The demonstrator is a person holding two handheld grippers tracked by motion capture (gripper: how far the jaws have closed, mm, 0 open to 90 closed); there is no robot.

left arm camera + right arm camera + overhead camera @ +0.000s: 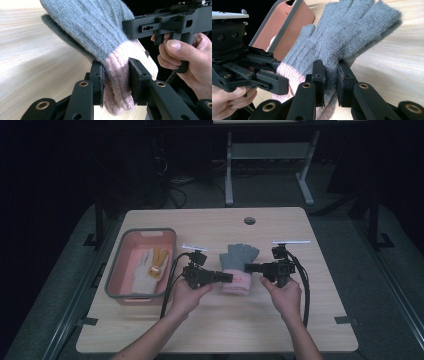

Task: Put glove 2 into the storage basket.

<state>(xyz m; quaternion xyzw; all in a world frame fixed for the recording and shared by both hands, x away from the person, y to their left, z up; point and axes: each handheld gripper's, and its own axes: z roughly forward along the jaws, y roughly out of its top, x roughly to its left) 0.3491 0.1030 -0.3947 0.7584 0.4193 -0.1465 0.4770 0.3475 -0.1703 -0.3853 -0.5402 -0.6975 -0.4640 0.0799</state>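
Two grey knit gloves (240, 255) with pink cuffs lie stacked on each other at the middle of the wooden table (225, 320). My left gripper (227, 277) comes in from the left, and its jaws are shut on the pink cuff (117, 85). From the right, my right gripper (250, 267) is shut on the grey knit just above the cuff (331, 75). In the left gripper view the gloves (100, 30) hang slightly off the table. The grey fingers (352, 32) spread away from me in the right gripper view.
A pink bin with a grey rim (117, 265) stands at the left, holding a white glove (141, 267) and a yellow glove (159, 260). A round hole (249, 220) is near the table's far edge. Cables trail from both grippers toward the front.
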